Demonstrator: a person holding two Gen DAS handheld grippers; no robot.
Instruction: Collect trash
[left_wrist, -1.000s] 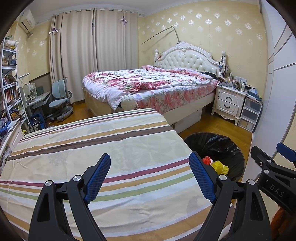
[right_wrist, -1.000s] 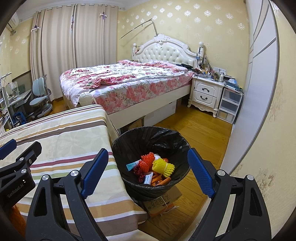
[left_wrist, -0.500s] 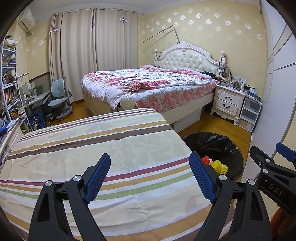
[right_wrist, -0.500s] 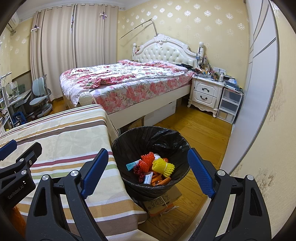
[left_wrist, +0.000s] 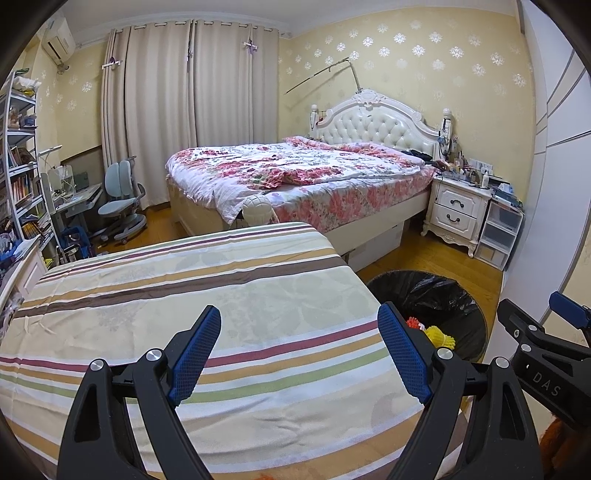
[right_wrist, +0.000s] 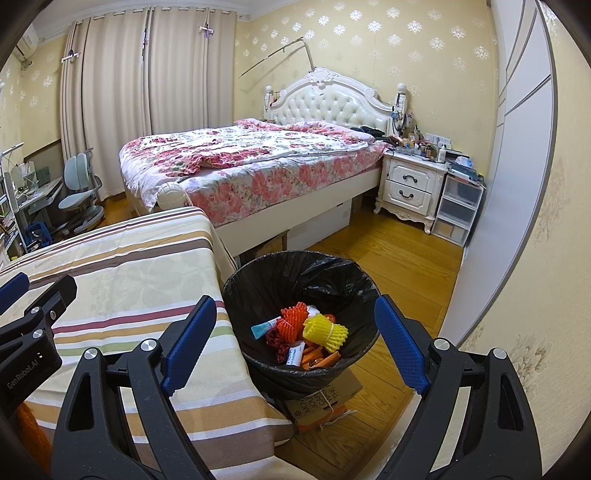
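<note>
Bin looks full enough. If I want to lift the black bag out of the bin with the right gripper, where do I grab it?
Probably the bag's loose crumpled fold at the far rim of the bin, coming from above. It stands up off the rim there, giving the open right gripper something to pinch; elsewhere the liner lies tight against the wall.

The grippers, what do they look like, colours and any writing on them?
Both are alike: black plastic frames with triangular cut-outs and silver rivets, each finger ending in a blue pad with fine grid texture. The left gripper shows white "GenRobot.AI" lettering on its side in the right wrist view; the right gripper shows "DAS" in the left wrist view.
</note>
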